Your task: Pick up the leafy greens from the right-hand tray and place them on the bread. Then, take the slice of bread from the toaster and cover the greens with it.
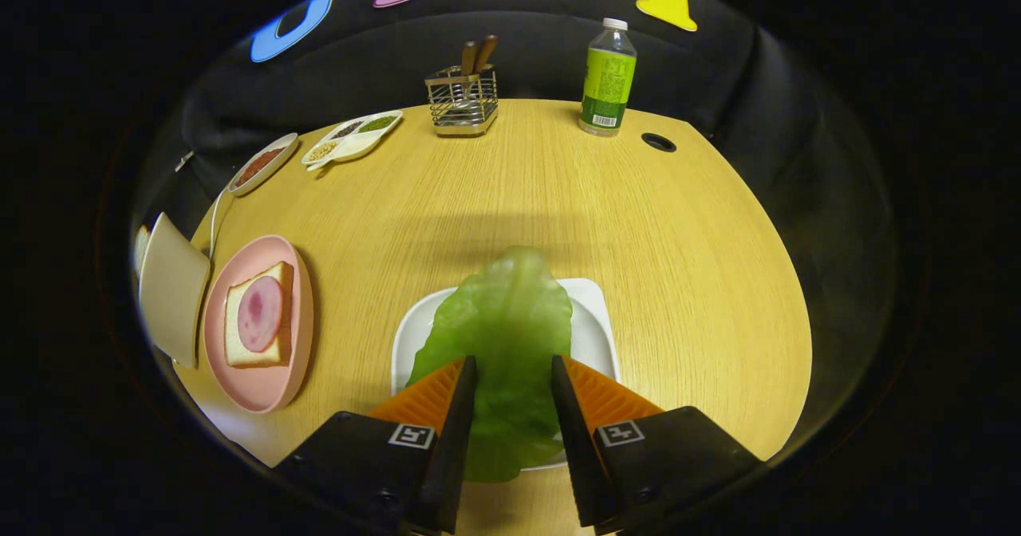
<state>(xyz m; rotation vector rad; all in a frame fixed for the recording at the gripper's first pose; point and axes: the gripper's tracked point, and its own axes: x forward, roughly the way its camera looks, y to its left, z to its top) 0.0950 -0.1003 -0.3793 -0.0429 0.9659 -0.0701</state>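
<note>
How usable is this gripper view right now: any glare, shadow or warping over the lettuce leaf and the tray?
Gripper view: sharp and evenly lit; fisheye bends the round wooden table edge; a soft shadow band lies beyond the translucent green lettuce leaf; no harsh glare on the white square tray; the hand-held gripper fingers straddle the leaf, whether they press it is unclear.

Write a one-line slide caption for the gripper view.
Open fingers straddle a lettuce leaf on the white tray.
</note>
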